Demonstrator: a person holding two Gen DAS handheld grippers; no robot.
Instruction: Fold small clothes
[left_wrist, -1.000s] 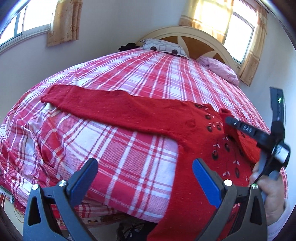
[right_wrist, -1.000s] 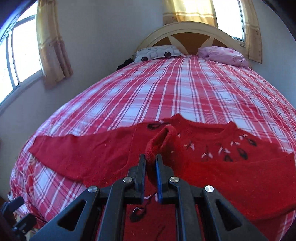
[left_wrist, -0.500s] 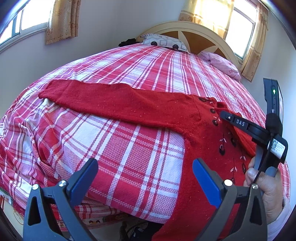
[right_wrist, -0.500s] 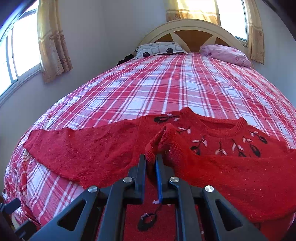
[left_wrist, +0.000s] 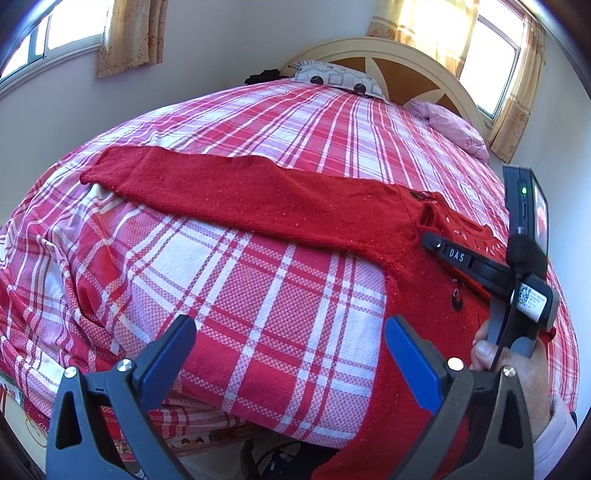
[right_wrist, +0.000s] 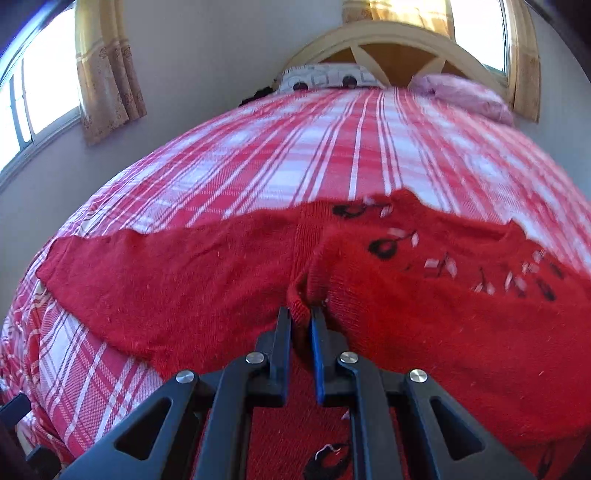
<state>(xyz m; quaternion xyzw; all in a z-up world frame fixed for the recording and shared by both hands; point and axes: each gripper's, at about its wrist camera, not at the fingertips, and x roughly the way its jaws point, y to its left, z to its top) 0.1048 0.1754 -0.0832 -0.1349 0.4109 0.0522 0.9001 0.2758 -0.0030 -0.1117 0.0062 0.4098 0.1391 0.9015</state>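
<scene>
Reading from the left, we find the red sweater's left sleeve (left_wrist: 207, 192) stretched flat toward the left edge of the bed (left_wrist: 266, 302), which wears a red plaid cover. Our left gripper (left_wrist: 291, 354) hangs above the near edge, fingers spread wide and holding nothing. Further right, the sweater (right_wrist: 406, 332) lies across the near part of the bed, its hem spilling over the near edge, and our right gripper (right_wrist: 301, 317) pinches a doubled fold of the knit near the shoulder seam. We judge the step in hand to be the first fold, carrying one side over the body; next the pinched cloth should be laid flat and let go. Compared with a second ago, the right gripper has carried the fold lower and farther toward the neckline, and the bunched loop has flattened.
</scene>
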